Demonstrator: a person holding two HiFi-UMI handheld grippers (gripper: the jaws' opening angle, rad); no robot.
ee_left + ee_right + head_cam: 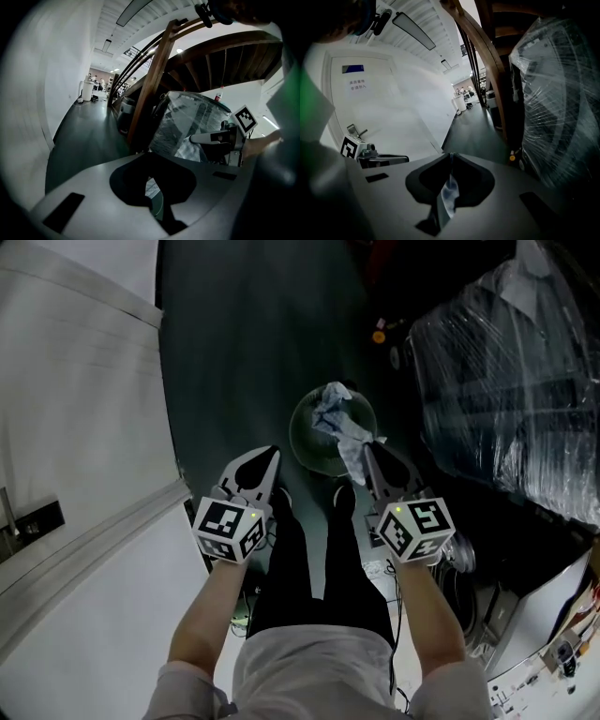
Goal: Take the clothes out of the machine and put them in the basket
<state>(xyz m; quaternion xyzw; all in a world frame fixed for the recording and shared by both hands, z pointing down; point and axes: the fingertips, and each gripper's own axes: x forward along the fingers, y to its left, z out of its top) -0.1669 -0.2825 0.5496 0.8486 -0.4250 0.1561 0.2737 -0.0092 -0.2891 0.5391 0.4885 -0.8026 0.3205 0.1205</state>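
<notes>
On the dark floor in front of my feet stands a round, green-tinted basket (pixel 305 444). A crumpled blue-white cloth (pixel 339 423) hangs over it, its top pinched in my right gripper (pixel 368 452), which is shut on the cloth. The right gripper view shows a strip of that cloth (pixel 449 191) between the closed jaws of the right gripper (pixel 450 157). My left gripper (pixel 271 455) hovers at the basket's left edge, jaws together and holding nothing. In the left gripper view its tips (pixel 151 157) meet, and the basket rim (pixel 159 206) shows below. The machine is out of view.
A large plastic-wrapped bulk (pixel 511 381) stands at the right, close to the basket. A white wall and door (pixel 75 427) run along the left. A small orange-capped object (pixel 379 336) lies beyond the basket. A wooden stair beam (pixel 152 79) rises ahead.
</notes>
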